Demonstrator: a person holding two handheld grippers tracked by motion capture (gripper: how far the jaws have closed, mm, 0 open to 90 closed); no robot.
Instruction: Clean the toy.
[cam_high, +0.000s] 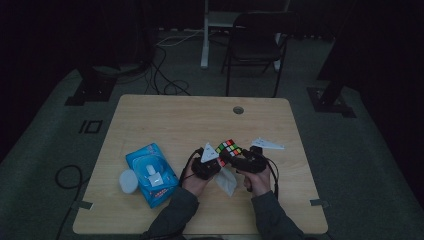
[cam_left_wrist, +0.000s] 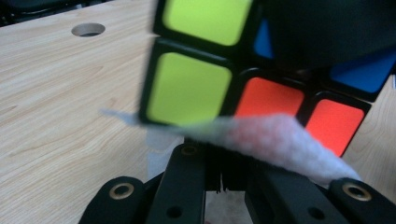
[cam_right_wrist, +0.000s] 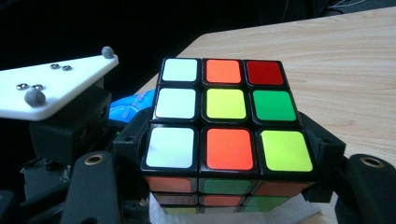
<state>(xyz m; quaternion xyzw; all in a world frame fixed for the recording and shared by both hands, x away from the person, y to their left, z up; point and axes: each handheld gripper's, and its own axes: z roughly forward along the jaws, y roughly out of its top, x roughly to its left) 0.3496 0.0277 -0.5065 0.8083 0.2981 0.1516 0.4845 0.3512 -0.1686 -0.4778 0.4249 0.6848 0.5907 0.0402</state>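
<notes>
Right gripper (cam_right_wrist: 224, 186) clamps puzzle cube (cam_right_wrist: 226, 121) by sides, lifted above bench (cam_high: 165, 120) for access; left gripper (cam_left_wrist: 219, 179) pinches white wipe (cam_left_wrist: 275, 140) against cube's underside, so faces get cleaned

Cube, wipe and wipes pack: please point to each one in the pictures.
Cube (cam_right_wrist: 225, 104), right gripper view, centre yellow sticker of top face.
Wipe (cam_left_wrist: 285, 140), left gripper view, middle of white fold.
Wipes pack (cam_high: 151, 174), high view, blue top.

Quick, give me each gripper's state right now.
Left gripper: shut on a white wipe against the cube.
Right gripper: shut on the cube.
</notes>
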